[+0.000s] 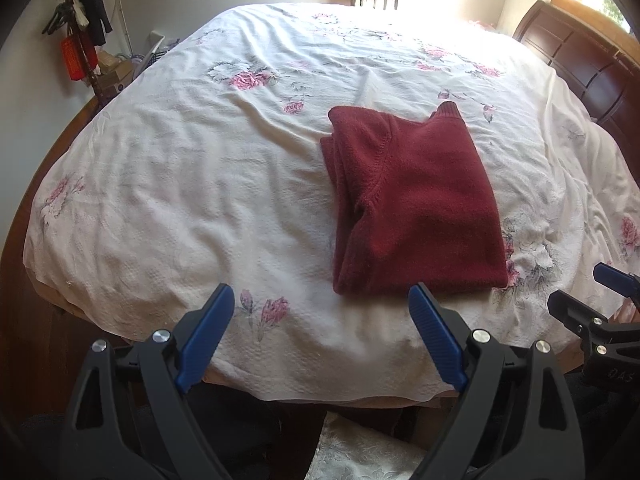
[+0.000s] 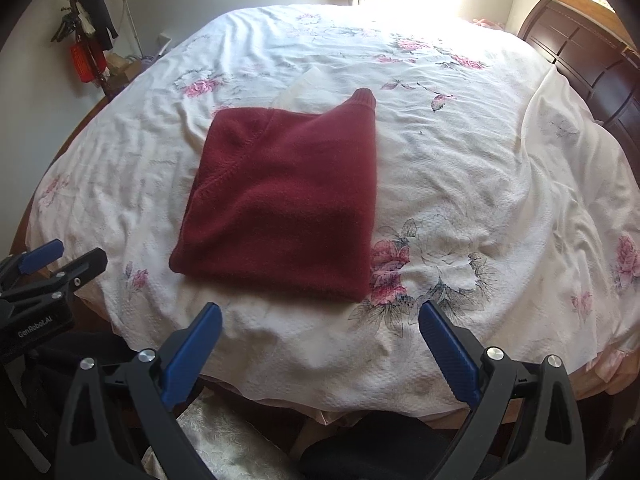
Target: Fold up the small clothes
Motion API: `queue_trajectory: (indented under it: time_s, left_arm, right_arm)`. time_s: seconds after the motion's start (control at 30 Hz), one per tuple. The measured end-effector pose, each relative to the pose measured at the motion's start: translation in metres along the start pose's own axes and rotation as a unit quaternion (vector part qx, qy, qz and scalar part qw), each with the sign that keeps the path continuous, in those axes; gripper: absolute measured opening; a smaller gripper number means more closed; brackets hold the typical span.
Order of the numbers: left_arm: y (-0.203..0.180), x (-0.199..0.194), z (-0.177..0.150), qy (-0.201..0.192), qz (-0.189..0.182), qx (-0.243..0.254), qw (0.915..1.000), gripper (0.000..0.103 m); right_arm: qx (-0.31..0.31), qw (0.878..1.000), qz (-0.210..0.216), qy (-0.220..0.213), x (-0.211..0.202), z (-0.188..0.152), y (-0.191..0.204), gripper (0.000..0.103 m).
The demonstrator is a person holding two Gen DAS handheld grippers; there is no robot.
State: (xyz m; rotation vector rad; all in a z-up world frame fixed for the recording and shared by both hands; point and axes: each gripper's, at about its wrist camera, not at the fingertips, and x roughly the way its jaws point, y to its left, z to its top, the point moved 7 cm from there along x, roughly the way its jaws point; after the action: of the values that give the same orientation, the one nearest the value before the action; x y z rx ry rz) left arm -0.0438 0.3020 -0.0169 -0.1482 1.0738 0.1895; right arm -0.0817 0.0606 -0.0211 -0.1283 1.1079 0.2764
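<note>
The left gripper [image 1: 322, 304] sits nearest the lens, its blue-padded jaws spread wide apart and holding nothing, hovering over the near edge of the bed [image 1: 160, 200]. The right gripper [image 2: 320, 322] is likewise agape and empty. The dark red sweater [image 1: 412, 200] lies folded into a neat rectangle on the floral bedspread, just beyond the left jaws and toward their right side; beyond the right jaws it sits slightly toward their left, with a ribbed cuff [image 2: 364, 98] poking out at its far corner.
</note>
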Motion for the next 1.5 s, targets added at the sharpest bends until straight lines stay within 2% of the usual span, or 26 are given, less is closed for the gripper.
queue_trajectory:
  time_s: [0.13, 0.27, 0.43, 0.83, 1.33, 1.5]
  left_arm:
    - [0.0, -0.003, 0.002, -0.01, 0.013, 0.007, 0.9998, 0.088]
    - [-0.005, -0.002, 0.002, -0.007, 0.006, 0.016, 0.9998, 0.088]
    - [-0.007, 0.001, 0.001, -0.002, 0.003, 0.013, 0.9999, 0.088]
    - [-0.014, 0.007, -0.001, 0.002, 0.013, 0.031, 0.9994, 0.088]
    - [-0.012, 0.014, -0.002, 0.01, 0.021, 0.028, 0.9993, 0.088]
    - [-0.012, 0.015, -0.002, 0.01, 0.022, 0.027, 0.9993, 0.088]
  right_arm:
    - [0.012, 1.0, 0.008, -0.002, -0.001, 0.003, -0.005, 0.099]
    - [0.019, 1.0, 0.009, -0.003, -0.002, 0.004, -0.007, 0.099]
    - [0.016, 1.0, -0.014, -0.008, -0.001, 0.005, -0.011, 0.099]
    - [0.01, 1.0, -0.017, -0.009, 0.0, 0.005, -0.006, 0.099]
    - [0.037, 0.999, -0.004, 0.032, 0.019, 0.0, -0.015, 0.099]
    - [0.044, 0.998, -0.009, 0.033, 0.021, -0.001, -0.019, 0.099]
